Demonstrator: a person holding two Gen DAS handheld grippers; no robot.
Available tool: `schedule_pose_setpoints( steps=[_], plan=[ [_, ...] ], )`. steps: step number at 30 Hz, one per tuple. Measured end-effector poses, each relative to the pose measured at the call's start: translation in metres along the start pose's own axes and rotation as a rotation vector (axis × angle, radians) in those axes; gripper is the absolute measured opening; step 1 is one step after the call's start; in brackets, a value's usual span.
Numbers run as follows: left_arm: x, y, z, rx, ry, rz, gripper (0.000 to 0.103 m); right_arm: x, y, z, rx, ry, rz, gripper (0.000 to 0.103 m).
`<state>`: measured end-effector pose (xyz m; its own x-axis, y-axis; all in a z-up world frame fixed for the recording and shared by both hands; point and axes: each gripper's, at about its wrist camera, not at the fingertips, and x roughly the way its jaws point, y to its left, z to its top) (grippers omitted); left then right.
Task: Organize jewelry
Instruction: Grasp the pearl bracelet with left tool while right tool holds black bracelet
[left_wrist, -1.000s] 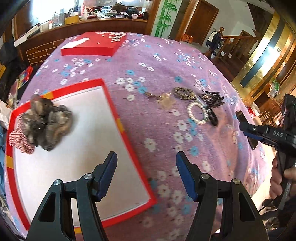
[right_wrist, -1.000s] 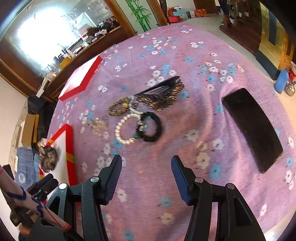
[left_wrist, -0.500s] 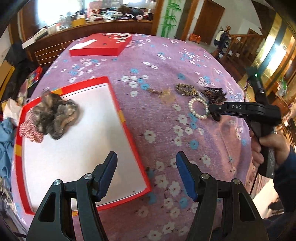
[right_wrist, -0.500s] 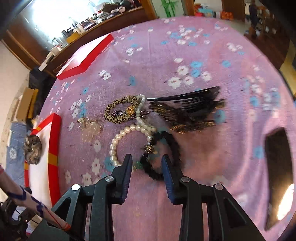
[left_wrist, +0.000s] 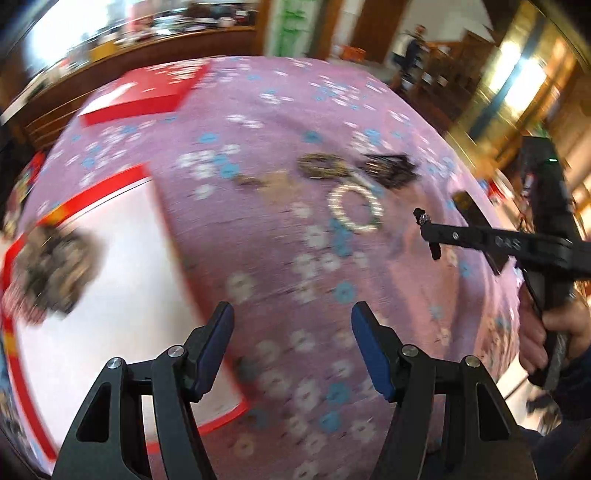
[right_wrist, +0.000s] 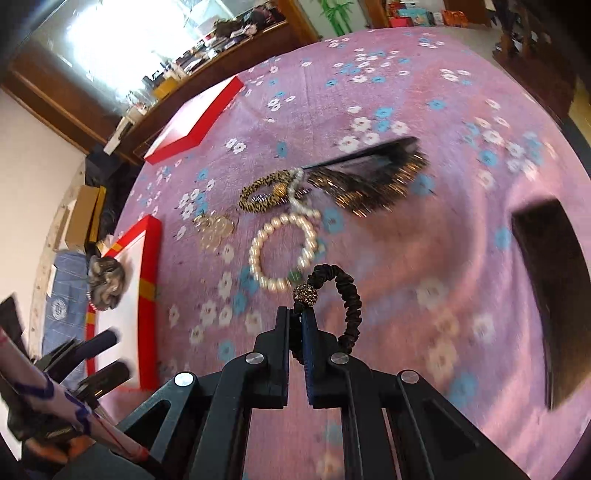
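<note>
My right gripper (right_wrist: 295, 314) is shut on a black hair tie (right_wrist: 347, 295) with a glittery bead and holds it above the purple floral cloth; it also shows in the left wrist view (left_wrist: 428, 229). Beyond it lie a pearl bracelet (right_wrist: 282, 251), a leopard-print scrunchie (right_wrist: 264, 194), a gold pendant (right_wrist: 216, 229) and a black beaded comb (right_wrist: 373, 173). My left gripper (left_wrist: 291, 343) is open and empty over the right edge of the red-rimmed white tray (left_wrist: 110, 280), which holds a brown scrunchie (left_wrist: 51, 273).
A red box lid (left_wrist: 147, 92) lies at the far side of the table. A black phone (right_wrist: 550, 280) lies to the right of the jewelry. Cardboard boxes and a blue cloth (right_wrist: 62, 295) lie past the table's left edge.
My right gripper closed on the black hair tie and lifted it off the cloth, away from the pearl bracelet. The left gripper shifted slightly and stayed open.
</note>
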<state>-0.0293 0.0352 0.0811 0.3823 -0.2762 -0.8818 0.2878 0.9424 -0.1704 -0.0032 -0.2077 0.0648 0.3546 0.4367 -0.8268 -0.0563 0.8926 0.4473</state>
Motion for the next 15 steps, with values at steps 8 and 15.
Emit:
schedule_pose_setpoints(
  steps=[8, 15],
  plan=[
    [0.07, -0.063, 0.051, 0.223, 0.037, -0.026, 0.064, -0.05, -0.018, -0.029, 0.054, -0.067, -0.042, 0.007],
    [0.117, -0.089, 0.073, 0.307, 0.081, -0.021, 0.049, -0.078, -0.043, -0.05, 0.105, -0.092, -0.087, 0.007]
  ],
)
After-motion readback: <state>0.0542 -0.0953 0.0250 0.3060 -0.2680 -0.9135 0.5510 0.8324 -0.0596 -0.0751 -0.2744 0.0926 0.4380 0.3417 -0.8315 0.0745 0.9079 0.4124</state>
